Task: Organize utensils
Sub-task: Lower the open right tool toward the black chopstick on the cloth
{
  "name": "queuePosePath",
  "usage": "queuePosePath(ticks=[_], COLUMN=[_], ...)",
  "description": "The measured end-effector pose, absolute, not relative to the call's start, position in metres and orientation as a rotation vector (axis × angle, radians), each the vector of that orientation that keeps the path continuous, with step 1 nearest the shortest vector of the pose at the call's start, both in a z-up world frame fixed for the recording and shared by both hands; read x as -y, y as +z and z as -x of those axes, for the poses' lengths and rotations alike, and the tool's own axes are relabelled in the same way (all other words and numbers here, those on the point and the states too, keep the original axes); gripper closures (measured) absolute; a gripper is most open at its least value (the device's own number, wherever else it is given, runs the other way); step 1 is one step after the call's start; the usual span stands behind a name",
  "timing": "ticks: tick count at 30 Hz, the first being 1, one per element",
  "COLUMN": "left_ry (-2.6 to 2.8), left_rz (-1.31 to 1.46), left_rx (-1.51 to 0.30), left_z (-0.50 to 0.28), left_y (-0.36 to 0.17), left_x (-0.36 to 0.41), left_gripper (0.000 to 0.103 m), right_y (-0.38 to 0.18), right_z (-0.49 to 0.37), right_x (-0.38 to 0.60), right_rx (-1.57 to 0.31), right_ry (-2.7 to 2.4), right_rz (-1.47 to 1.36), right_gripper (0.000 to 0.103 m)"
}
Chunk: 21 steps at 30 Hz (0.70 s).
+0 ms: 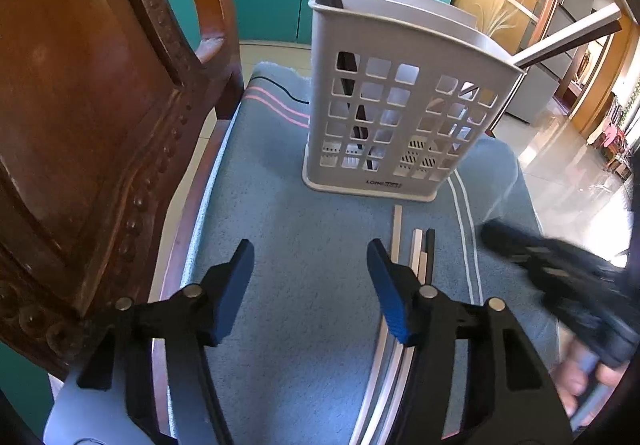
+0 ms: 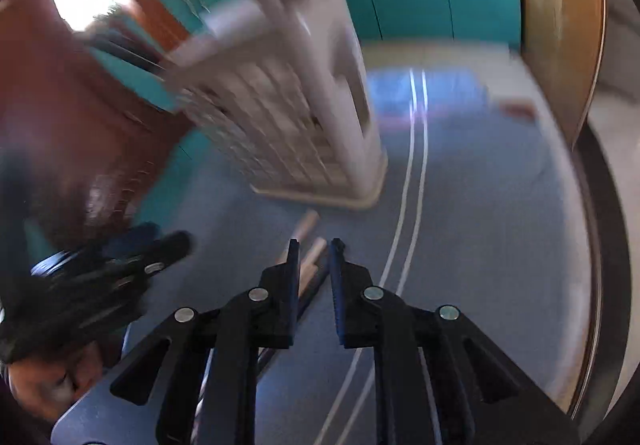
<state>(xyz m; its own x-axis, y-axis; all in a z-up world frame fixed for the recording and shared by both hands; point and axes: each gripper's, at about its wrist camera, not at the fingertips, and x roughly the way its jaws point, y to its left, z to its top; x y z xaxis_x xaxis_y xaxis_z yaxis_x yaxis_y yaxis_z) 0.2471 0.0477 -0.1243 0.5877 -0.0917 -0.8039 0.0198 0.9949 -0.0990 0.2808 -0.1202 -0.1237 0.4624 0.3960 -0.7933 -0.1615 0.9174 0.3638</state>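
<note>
Chopsticks (image 1: 416,249): they lie flat on the blue cloth (image 1: 304,237), just in front of the grey slotted utensil holder (image 1: 400,93), loose, none gripped.
Long axis: it runs from you toward the holder's base, tips pointing at the holder.
Left gripper (image 1: 310,265): your jaws stand moderately wide with only cloth between them; the chopsticks pass just outside and under its right finger (image 1: 388,297).
Right gripper (image 2: 314,245): your jaws show a narrow gap and hold nothing; the chopsticks (image 2: 310,249) sit right at the fingertips, roughly in line with the fingers.
Nearer hand: both are close, but in my judgement your right is better lined up for the pick.
Already stowed: dark and pale chopsticks stand in the holder.
</note>
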Motion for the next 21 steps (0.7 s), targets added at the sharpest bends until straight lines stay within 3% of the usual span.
queuePosePath(ticks=[11, 16, 21], left_ry=[-0.05, -0.07, -0.116], left_rz=[0.087, 0.063, 0.04], left_rx=[-0.964, -0.976, -1.001], left_z=[-0.249, -0.25, -0.256], left_y=[-0.13, -0.135, -0.145], left_x=[-0.057, -0.05, -0.034], left_gripper=[0.044, 0.044, 0.044], right_y=[-0.145, -0.137, -0.128], right_z=[-0.296, -0.272, -0.257], right_x=[0.105, 0.096, 0.126], right_rx=[-1.158, -1.081, -1.069], right_ry=[0.356, 0.302, 0.339], right_rz=[-0.166, 0.215, 0.075], right_gripper=[0.091, 0.092, 0.09])
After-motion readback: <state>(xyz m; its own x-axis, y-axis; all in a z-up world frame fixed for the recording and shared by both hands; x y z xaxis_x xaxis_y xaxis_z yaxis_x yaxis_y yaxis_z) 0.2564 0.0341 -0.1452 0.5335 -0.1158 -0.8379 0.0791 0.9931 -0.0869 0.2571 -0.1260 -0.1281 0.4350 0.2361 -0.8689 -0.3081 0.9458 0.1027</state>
